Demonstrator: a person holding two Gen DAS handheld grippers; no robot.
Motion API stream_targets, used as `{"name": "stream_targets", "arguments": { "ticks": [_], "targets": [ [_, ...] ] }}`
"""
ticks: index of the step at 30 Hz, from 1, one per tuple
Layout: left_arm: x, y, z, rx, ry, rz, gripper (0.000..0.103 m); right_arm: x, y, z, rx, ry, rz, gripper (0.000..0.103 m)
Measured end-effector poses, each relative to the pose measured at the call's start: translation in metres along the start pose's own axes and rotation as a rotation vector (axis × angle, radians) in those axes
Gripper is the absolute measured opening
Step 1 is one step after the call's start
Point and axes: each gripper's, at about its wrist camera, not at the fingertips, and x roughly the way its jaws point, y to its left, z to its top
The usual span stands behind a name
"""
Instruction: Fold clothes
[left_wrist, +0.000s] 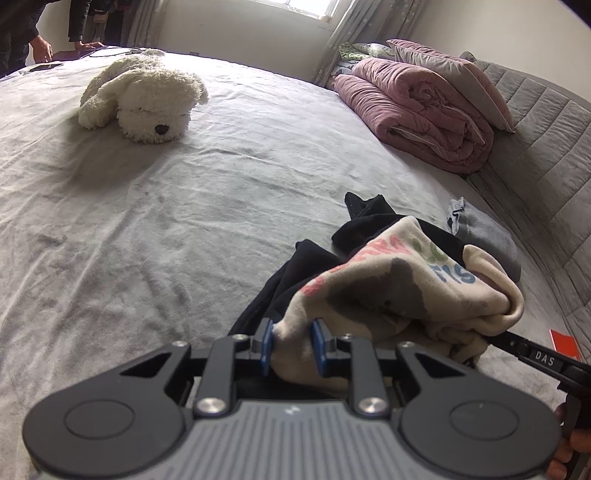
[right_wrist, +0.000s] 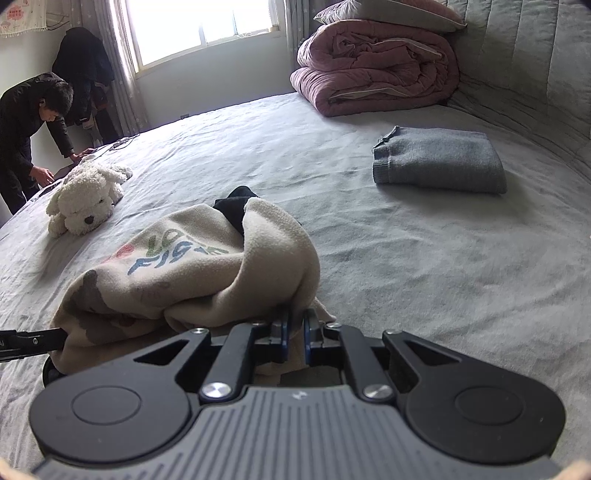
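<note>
Gripping opposite ends, both tools hold the cream printed garment (right_wrist: 192, 266) bunched just above the near part of the bed (left_wrist: 184, 192): the left tool (left_wrist: 291, 345) is clamped partway on a thick fold, the right tool (right_wrist: 294, 334) almost fully closed on its edge. Black clothing (left_wrist: 291, 273) lies beneath; a folded grey sweater (right_wrist: 439, 160) sits farther right.

The left gripper (left_wrist: 291, 345) points down at a slant, its blue pads (left_wrist: 266, 345) squeezing a bunch of the cream cloth (left_wrist: 388, 291). The right gripper (right_wrist: 295, 334) slants down too (jaws almost touching), pinching the other end. A fingertip (left_wrist: 569, 448) shows behind it.
</note>
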Motion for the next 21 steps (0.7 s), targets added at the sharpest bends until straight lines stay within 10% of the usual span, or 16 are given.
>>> {"name": "stream_targets", "arguments": {
  "ticks": [21],
  "targets": [
    [-0.021,-0.017,-0.005,0.021,0.020,-0.215,0.011,-0.010,-0.006,0.024,-0.023,-0.097,-0.009,0.007]
  ]
}}
